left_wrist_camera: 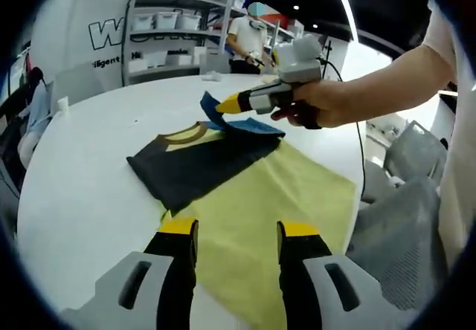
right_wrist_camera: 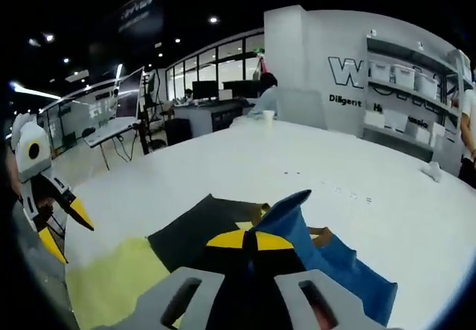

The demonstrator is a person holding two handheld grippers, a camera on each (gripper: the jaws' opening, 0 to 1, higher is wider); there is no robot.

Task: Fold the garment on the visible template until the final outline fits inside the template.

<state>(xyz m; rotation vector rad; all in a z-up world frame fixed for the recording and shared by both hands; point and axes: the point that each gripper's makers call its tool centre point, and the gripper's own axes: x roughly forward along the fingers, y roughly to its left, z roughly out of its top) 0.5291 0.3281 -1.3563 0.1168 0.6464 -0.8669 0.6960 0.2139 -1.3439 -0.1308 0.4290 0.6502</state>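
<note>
A dark garment (left_wrist_camera: 193, 163) with a tan collar and blue sleeves lies partly folded on the far end of a yellow template (left_wrist_camera: 275, 211) on the white table. My right gripper (left_wrist_camera: 232, 105), held in a hand, is shut on a blue sleeve (left_wrist_camera: 212, 111) and lifts it above the collar. In the right gripper view its yellow tips (right_wrist_camera: 249, 241) meet on the blue cloth (right_wrist_camera: 327, 259), with the dark garment (right_wrist_camera: 193, 233) and template (right_wrist_camera: 119, 278) below. My left gripper (left_wrist_camera: 238, 233) hovers open over the near part of the template, holding nothing. It also appears at the left (right_wrist_camera: 67, 232).
The round white table (left_wrist_camera: 89, 196) spreads wide around the template. A grey mesh chair (left_wrist_camera: 401, 248) stands at its right edge. Shelves with bins (left_wrist_camera: 167, 44) and a standing person (left_wrist_camera: 249, 44) are behind. A cup (right_wrist_camera: 268, 114) sits at the far edge.
</note>
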